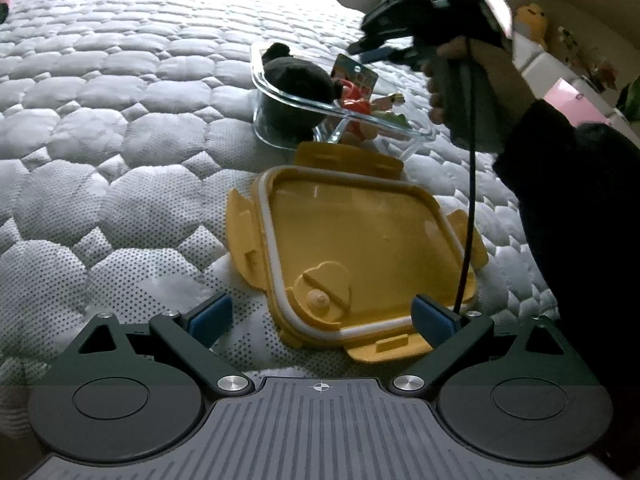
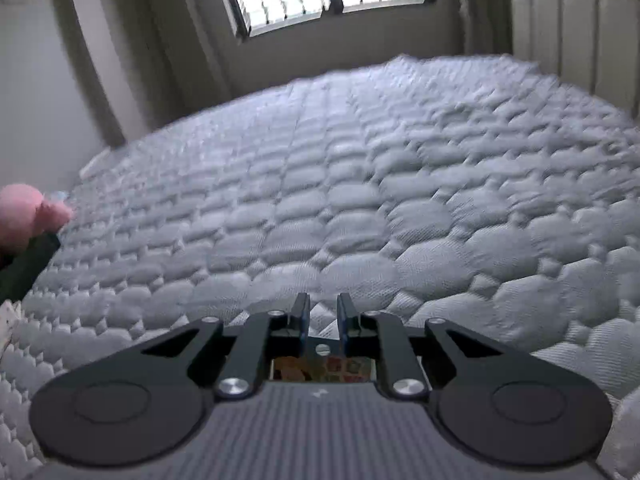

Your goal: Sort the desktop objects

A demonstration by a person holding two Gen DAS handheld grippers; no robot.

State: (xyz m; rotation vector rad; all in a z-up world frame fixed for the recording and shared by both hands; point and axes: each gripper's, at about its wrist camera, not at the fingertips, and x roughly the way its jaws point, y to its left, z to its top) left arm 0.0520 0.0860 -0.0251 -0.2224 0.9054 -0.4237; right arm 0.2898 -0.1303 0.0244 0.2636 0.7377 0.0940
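Quilted mattress (image 1: pixel 120 128): glass container (image 1: pixel 280 132), yellow lid (image 1: pixel 360 232)

no readable text, printed card (image 1: pixel 357 73) in glass container (image 1: pixel 280 136) too blurred

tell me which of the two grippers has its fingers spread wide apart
The left gripper, low over the yellow lid. The right gripper shows only a narrow gap between its fingers.

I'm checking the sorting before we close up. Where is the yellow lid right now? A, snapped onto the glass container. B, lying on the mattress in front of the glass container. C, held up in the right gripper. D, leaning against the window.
B: the yellow lid lies flat on the quilted mattress, in front of the open glass container.
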